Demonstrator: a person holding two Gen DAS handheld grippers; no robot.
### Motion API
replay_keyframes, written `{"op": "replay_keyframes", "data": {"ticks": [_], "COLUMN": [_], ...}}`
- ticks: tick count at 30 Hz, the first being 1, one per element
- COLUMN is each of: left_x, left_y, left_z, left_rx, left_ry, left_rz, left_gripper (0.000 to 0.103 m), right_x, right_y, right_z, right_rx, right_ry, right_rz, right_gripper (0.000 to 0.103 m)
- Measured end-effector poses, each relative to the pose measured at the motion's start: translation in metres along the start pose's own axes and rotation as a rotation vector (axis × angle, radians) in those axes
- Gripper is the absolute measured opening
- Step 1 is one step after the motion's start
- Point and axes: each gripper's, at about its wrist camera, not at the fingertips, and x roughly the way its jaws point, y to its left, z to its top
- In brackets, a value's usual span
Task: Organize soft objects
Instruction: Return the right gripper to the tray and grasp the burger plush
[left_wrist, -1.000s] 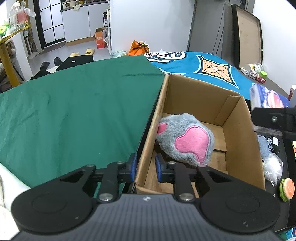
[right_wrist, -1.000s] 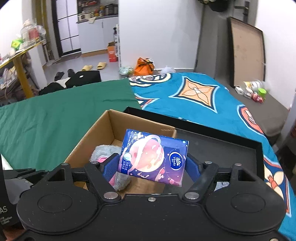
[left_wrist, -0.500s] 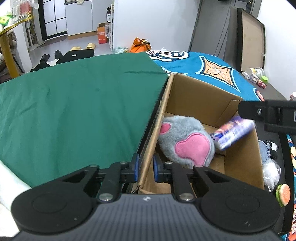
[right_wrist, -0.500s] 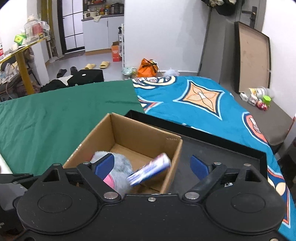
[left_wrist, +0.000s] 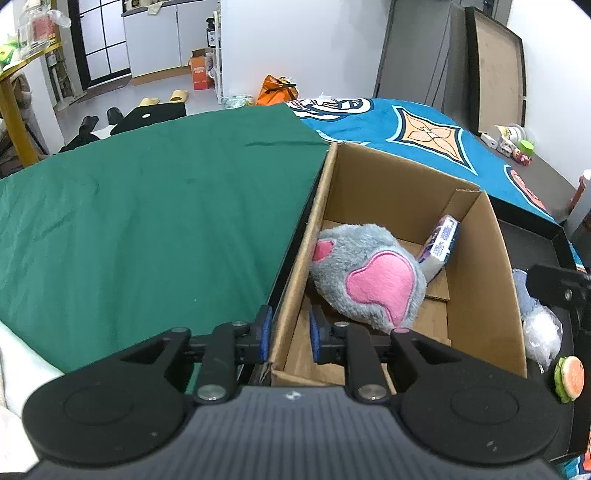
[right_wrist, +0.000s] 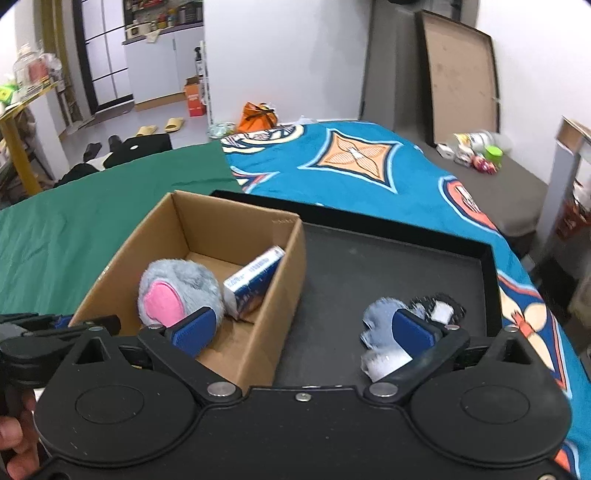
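Green and blue cloths cover the big surface, and a black tray (right_wrist: 388, 258) sits on the blue cloth (right_wrist: 369, 173). At the left side of the tray is a brown box (right_wrist: 280, 295). Inside it lie a gray and pink plush (right_wrist: 177, 291) and a tissue pack (right_wrist: 255, 284), which leans against the box's right wall. The left gripper (left_wrist: 287, 334) is pinching the box's near left wall. The right gripper (right_wrist: 303, 328) has just been opening; its jaws stand wide with nothing between them. Next to the box on the tray are fluffy gray and white soft things (right_wrist: 384, 332). They look light and squishy, so they will squash but not break. Grabbing one around its fat middle should work best, since thin fluff may slip out.
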Motion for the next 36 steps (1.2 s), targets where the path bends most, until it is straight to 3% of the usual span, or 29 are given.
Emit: {"op": "replay_keyframes", "data": {"ticks": [14,24,36], "left_x": [-0.004,-0.004,-0.003], "left_y": [-0.013,-0.029,-0.052], "left_z": [-0.002,-0.005,-0.012], "left_rx": [0.048,0.107,0.214], "left_ry": [-0.002,-0.013,-0.030], "left_rz": [0.009,0.053,0.095], "left_gripper": [0.053,0.062,0.073], "right_x": [-0.007,-0.008,0.006], "right_y": [-0.044,-0.076,-0.113], "right_z": [-0.031,-0.064,-0.092], "right_rx": [0.124,0.178,0.257], "right_ry": [0.021,0.043,0.067], "right_rz": [-0.035,-0.057,-0.082], "right_gripper": [0.103,0.099,0.088]}}
